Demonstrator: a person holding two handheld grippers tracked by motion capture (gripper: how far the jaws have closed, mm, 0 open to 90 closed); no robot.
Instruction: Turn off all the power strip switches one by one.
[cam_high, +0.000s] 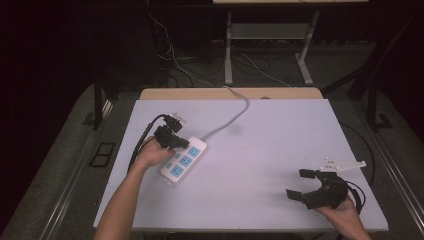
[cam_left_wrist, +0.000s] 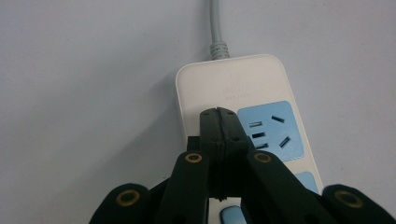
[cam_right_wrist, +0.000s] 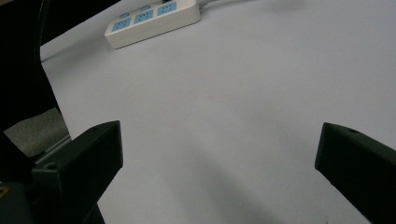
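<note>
A white power strip (cam_high: 184, 160) with blue sockets lies at the table's left, its grey cord (cam_high: 235, 112) running off the back edge. My left gripper (cam_high: 177, 141) is over the strip's cord end. In the left gripper view its jaws are pressed together with nothing between them, and the gripper (cam_left_wrist: 218, 116) has its tips on or just above the strip's (cam_left_wrist: 233, 84) white top beside the first blue socket (cam_left_wrist: 268, 130). My right gripper (cam_high: 300, 184) hovers open near the front right corner, far from the strip (cam_right_wrist: 154, 18). Bare table lies between the wide-apart jaws of that gripper (cam_right_wrist: 219, 154).
The white table top (cam_high: 270, 145) has a wooden strip (cam_high: 200, 93) along its back edge. Behind it stand the metal legs of a desk (cam_high: 228, 50), with loose cables on the floor. A floor outlet plate (cam_high: 102, 154) lies to the left of the table.
</note>
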